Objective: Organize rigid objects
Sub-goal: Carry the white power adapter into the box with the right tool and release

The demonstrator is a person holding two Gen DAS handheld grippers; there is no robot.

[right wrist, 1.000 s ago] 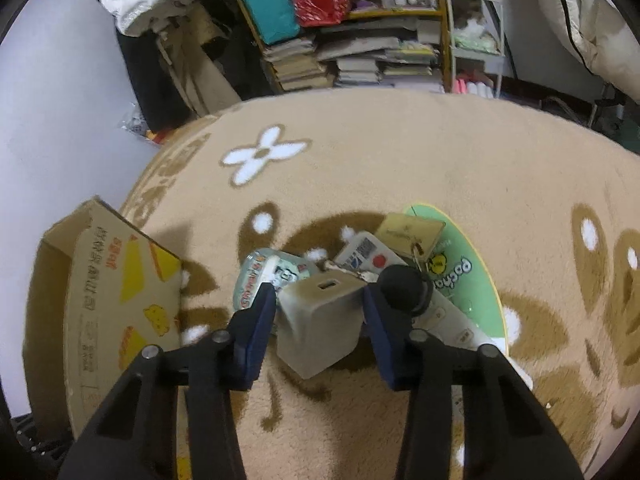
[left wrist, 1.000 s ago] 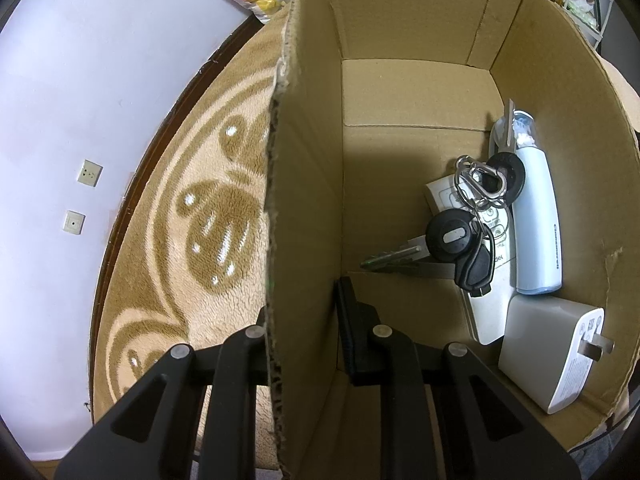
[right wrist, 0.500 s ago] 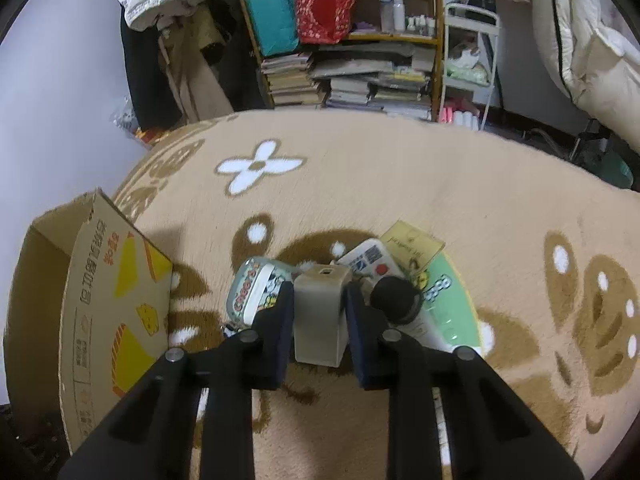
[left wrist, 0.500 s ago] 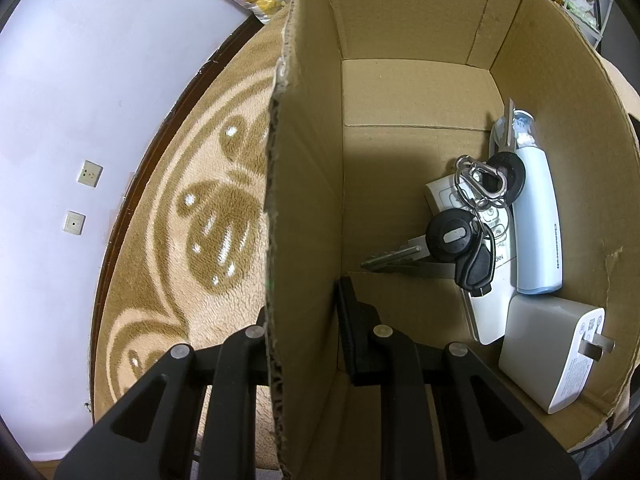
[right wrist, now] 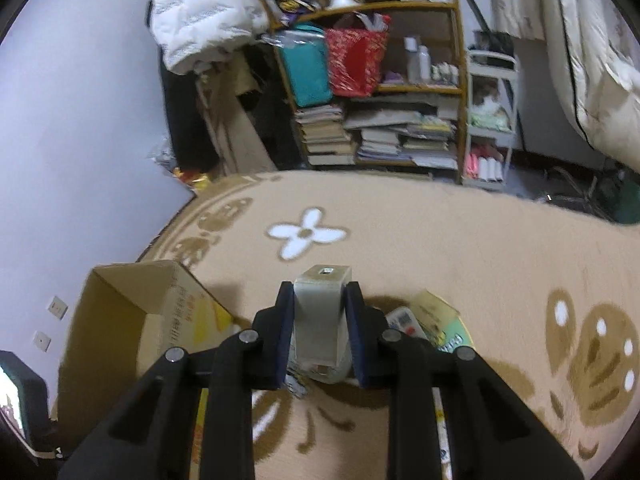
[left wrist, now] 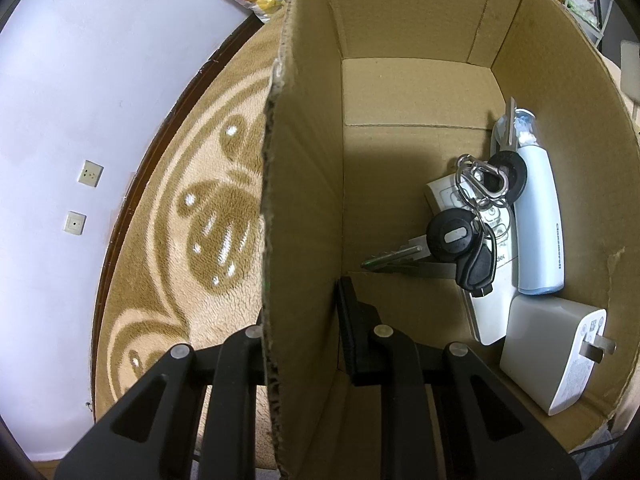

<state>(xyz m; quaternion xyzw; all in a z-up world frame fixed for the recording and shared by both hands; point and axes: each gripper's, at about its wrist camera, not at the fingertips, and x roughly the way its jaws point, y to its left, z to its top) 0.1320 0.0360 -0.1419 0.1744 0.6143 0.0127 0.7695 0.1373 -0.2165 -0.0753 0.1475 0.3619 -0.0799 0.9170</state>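
Grey charger [right wrist: 322,320] clamped in right jaws; left jaws pinch cardboard box wall [left wrist: 304,208]

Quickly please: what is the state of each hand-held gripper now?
Left hand-held gripper: shut on the box wall.
Right hand-held gripper: shut on the charger.

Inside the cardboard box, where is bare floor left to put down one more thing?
The box floor is bare along the wall the left claw clamps, back to the far wall. The opposite side is crowded: white charger, remote, keys, pale blue device.
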